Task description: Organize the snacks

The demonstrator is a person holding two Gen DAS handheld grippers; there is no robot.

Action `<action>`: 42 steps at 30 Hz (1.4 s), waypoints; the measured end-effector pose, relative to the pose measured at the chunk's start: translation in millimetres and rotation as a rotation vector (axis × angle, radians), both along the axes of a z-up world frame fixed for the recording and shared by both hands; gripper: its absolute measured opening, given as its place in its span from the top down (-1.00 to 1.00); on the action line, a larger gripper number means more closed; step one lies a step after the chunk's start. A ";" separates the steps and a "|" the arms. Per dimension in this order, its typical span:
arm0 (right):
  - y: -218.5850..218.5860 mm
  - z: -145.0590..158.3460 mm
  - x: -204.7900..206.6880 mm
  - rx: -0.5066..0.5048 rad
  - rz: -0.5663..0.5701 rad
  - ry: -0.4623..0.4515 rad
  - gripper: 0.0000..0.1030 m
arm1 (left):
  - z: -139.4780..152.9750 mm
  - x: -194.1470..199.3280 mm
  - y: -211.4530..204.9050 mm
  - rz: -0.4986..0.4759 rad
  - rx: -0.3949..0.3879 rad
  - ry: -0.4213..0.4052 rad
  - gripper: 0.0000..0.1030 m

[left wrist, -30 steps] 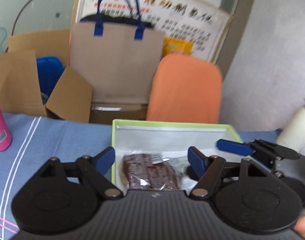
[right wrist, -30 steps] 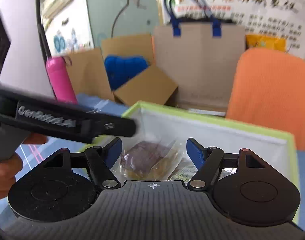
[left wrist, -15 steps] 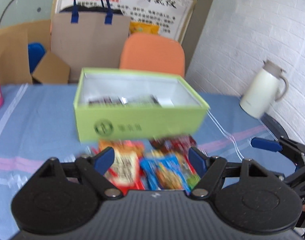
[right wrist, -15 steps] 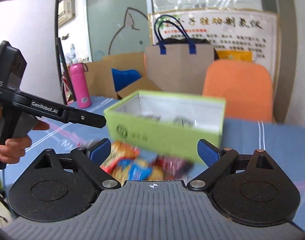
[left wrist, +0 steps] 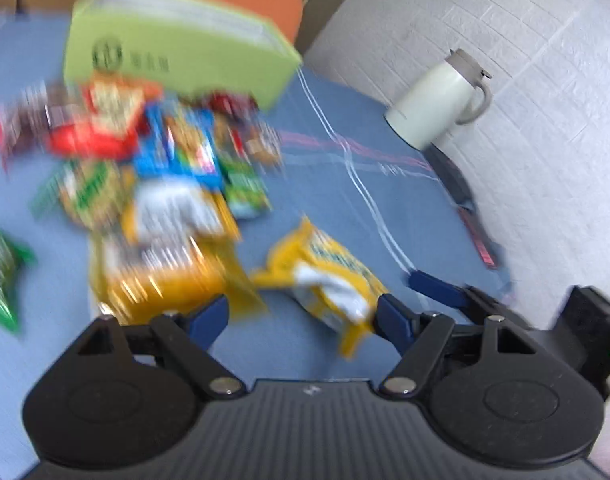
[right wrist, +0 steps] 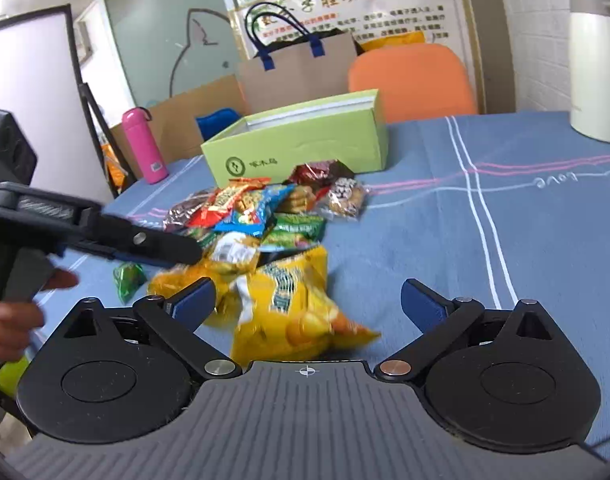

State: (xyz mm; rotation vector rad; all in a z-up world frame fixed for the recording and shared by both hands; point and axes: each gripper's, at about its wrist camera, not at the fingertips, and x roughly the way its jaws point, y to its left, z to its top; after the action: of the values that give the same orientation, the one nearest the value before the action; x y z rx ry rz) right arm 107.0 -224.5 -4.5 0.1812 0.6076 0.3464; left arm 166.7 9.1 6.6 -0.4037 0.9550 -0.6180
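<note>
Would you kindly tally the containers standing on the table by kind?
box: 1
bottle: 1
jug: 1
Total: 3

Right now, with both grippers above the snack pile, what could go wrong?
1. The yellow bag overlaps another yellow packet, so the opening right gripper may take two.
2. The left gripper hovers over the same bags; the two could collide.
3. A crinkly bag may slip from the pads.
</note>
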 end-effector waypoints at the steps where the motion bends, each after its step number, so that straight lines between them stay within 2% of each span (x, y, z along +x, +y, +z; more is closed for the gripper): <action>1: 1.4 -2.2 -0.5 -0.007 0.010 0.001 -0.72 | -5.3 1.7 -1.1 0.006 -0.027 0.033 -0.46; 3: 6.6 -7.5 2.4 -0.050 0.030 0.008 -0.73 | -16.0 11.4 -3.8 0.028 -0.076 0.107 -0.46; 5: 11.6 -11.9 6.7 -0.086 0.062 0.018 -0.72 | -21.9 19.8 -6.7 0.037 -0.103 0.143 -0.46; 14: 30.5 -17.2 23.5 -0.162 0.164 0.008 -0.71 | -31.2 49.3 -39.2 0.028 -0.084 0.188 -0.44; 15: 32.9 -17.7 25.5 -0.161 0.172 0.003 -0.62 | -31.8 50.5 -41.2 0.026 -0.081 0.183 -0.43; 16: 34.7 -18.9 27.1 -0.158 0.180 0.002 -0.53 | -31.6 51.6 -42.9 0.023 -0.077 0.176 -0.33; 17: 36.3 -20.8 29.1 -0.155 0.183 0.008 -0.48 | -31.5 51.7 -43.5 0.014 -0.074 0.170 -0.06; 18: 37.2 -22.9 31.5 -0.147 0.187 0.018 -0.32 | -31.0 51.9 -44.6 0.008 -0.066 0.167 0.04; 19: 37.6 -24.0 32.2 -0.139 0.187 0.018 -0.06 | -29.2 52.1 -44.5 -0.006 -0.082 0.164 0.21; 21: 38.1 -22.3 30.0 -0.127 0.184 0.006 0.00 | -14.8 54.2 -47.7 -0.030 -0.077 0.114 0.21; 24: 40.2 -2.9 36.7 -0.160 0.188 -0.072 0.03 | 16.9 72.6 -51.9 -0.042 -0.077 -0.005 0.21; 27: 39.9 24.2 73.7 -0.193 0.181 -0.163 0.03 | 49.8 116.9 -47.2 -0.024 -0.102 -0.107 0.21; 30: 45.4 47.9 133.9 -0.228 0.181 -0.239 0.03 | 74.3 176.8 -41.4 0.012 -0.089 -0.163 0.20; 32: 50.6 56.7 180.7 -0.238 0.190 -0.268 0.03 | 83.5 215.9 -37.2 0.051 -0.055 -0.171 0.21; 35: 60.1 58.2 246.9 -0.235 0.218 -0.248 0.03 | 84.4 263.3 -33.3 0.093 0.016 -0.174 0.19; 36: 62.7 55.7 265.7 -0.235 0.223 -0.232 0.03 | 81.6 275.6 -31.9 0.100 0.040 -0.174 0.14; 38: 65.9 48.3 295.7 -0.224 0.221 -0.195 -0.02 | 76.5 294.1 -28.5 0.146 0.098 -0.186 -0.30; 40: 59.9 44.2 311.3 -0.193 0.183 -0.192 -0.22 | 74.0 300.7 -23.0 0.192 0.151 -0.213 -0.31; 42: 49.4 44.7 313.3 -0.161 0.147 -0.184 -0.23 | 74.4 294.4 -14.4 0.196 0.148 -0.230 -0.34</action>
State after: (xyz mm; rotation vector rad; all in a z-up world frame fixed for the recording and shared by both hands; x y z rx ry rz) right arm 420.2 -175.0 40.1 -0.0506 0.4647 0.4491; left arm 461.0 -5.3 81.1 -0.2829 0.7254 -0.4020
